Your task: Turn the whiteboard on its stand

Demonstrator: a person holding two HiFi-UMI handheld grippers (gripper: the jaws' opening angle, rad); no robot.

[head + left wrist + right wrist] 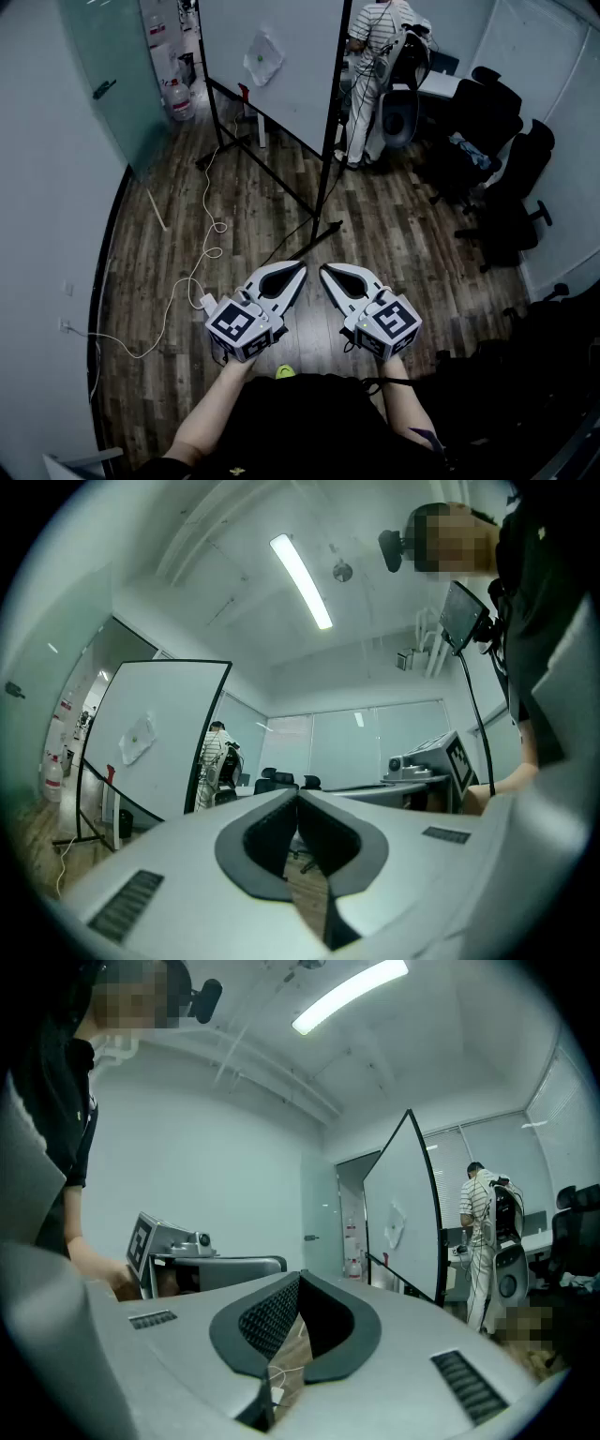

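Grippers [300, 267] [324, 270] closed — whiteboard [281, 66] edge well apart

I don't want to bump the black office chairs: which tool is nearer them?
Right. The right tool sits toward the black office chairs, well short of them; the left tool is beside it, farther off.

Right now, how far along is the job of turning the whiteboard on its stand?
Done: nothing that shows. The whiteboard hangs in its stand, untouched, some way ahead of the person. In hand: nothing. The left gripper and the right gripper are both shut and empty, held close to the body. Left: probably everything, that is, walk up, take hold of the board and turn it.
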